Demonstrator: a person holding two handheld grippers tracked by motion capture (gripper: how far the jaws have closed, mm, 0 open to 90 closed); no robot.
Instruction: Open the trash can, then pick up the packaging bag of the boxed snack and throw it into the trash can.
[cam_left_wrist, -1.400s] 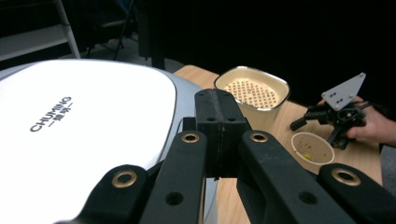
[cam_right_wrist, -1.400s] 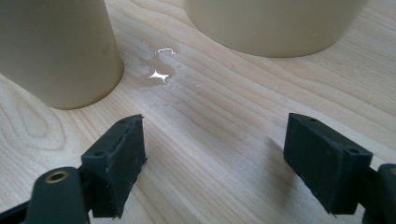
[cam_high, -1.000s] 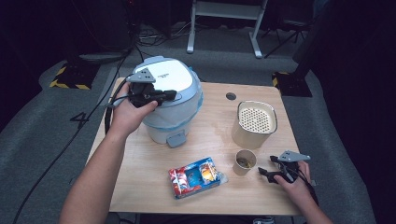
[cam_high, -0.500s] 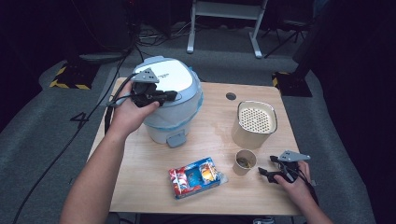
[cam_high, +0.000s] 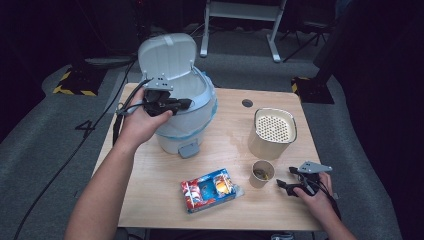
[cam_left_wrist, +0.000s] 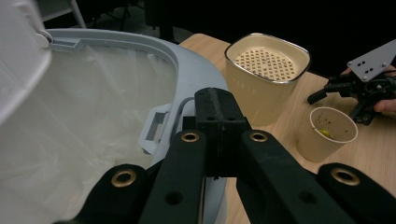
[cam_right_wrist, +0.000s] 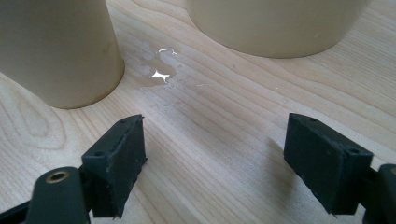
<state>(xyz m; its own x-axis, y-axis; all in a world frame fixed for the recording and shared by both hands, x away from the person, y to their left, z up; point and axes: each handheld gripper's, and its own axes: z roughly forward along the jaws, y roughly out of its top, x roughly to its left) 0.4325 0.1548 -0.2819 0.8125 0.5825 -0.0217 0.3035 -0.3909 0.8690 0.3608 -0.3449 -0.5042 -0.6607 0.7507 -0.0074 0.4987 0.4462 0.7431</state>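
High view: the trash bin (cam_high: 186, 112) stands at the back left of the counter (cam_high: 150, 195), and its lid (cam_high: 166, 57) is tipped up and open. A clear bag (cam_left_wrist: 70, 130) lines the inside. The left gripper (cam_high: 186, 103) is at the bin's rim, and its fingers are pressed together with nothing between them. In front of the bin lies a bright snack pack (cam_high: 210, 188). To the right stands a tall tan pot (cam_high: 272, 132) with a holey top, and just in front of it a small paper cup (cam_high: 262, 173). The right gripper (cam_high: 283, 185) rests on the counter near the cup, its fingers (cam_right_wrist: 119, 161) wide apart and holding nothing. A little wet spot (cam_right_wrist: 161, 70) shines between cup and pot.
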